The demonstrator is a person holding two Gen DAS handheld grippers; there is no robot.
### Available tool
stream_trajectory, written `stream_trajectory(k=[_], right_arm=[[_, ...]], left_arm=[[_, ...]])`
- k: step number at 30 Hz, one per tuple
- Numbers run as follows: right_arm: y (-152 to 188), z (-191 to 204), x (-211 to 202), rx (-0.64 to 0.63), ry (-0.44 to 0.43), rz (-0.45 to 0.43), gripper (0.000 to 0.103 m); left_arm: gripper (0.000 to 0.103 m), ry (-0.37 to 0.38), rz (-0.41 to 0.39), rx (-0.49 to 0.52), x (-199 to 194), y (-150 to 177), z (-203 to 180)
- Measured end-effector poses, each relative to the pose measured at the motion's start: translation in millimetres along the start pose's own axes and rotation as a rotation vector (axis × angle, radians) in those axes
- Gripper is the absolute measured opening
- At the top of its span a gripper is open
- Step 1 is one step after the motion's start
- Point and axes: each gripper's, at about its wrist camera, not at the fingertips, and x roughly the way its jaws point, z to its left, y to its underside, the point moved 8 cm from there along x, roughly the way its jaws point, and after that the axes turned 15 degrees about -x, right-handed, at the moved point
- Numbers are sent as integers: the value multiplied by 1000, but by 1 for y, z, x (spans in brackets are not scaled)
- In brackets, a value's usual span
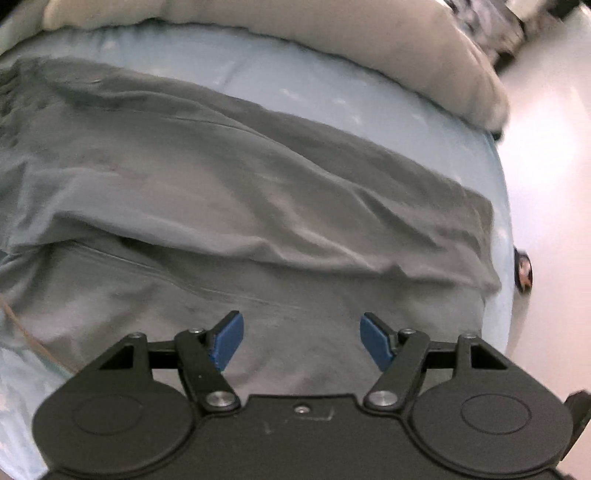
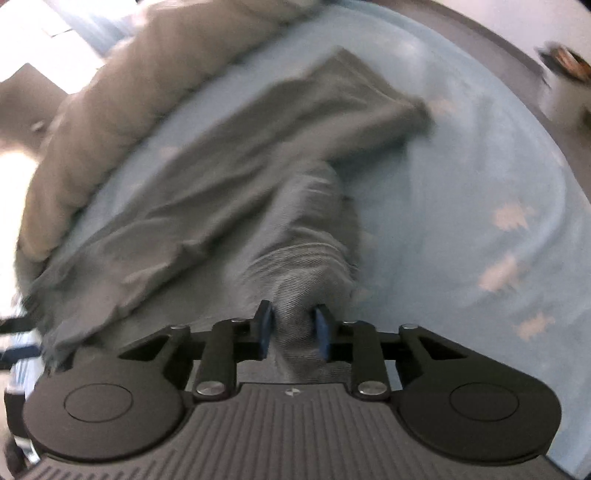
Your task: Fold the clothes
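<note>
The grey garment (image 1: 258, 192) lies spread on a bed covered by a light blue sheet (image 1: 332, 92). A beige duvet (image 1: 332, 33) is bunched along the far edge of the sheet, beyond the garment.

**Right gripper.** The right gripper (image 2: 291, 325) has its jaws closed down on a gathered bunch of the garment (image 2: 207, 177). The fabric fills the narrow gap between the blue pads (image 2: 322, 328) and runs straight ahead from the jaws as a ridged column, then spreads out forward and to the left. Ahead of and to the right of the jaws the sheet (image 2: 461, 184) is bare.

**Left gripper.** The left gripper (image 1: 301, 338) has its jaws spread wide and holds nothing. The garment lies directly beneath and ahead of the jaws. A raised fold crosses ahead of them from left to right, and a hemmed end lies forward and to the right, near the edge of the bed.

**Governing relation.** The long axis of the garment runs across the left jaws and away from the right jaws. The right gripper already has the cloth; the left is over it but not gripping. Judged from this, the next step requires the left jaws to descend and close on an edge of the fabric below them, so that both grippers can carry the fold together.

**Caution.** The right view is blurred; the exact part of the garment held cannot be determined.
</note>
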Motion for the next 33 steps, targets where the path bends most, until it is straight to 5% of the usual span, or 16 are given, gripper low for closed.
stream_trajectory(k=[13, 20, 23, 33], right_arm=[[31, 103, 40, -341, -100, 48, 27], [32, 100, 49, -251, -164, 54, 30], [36, 106, 52, -282, -184, 50, 30], [60, 115, 57, -234, -205, 42, 30]], left_arm=[[67, -10, 33, 96, 15, 46, -44], [67, 4, 51, 107, 21, 53, -53], [67, 18, 66, 196, 32, 55, -75], [67, 33, 153, 729, 93, 66, -182]])
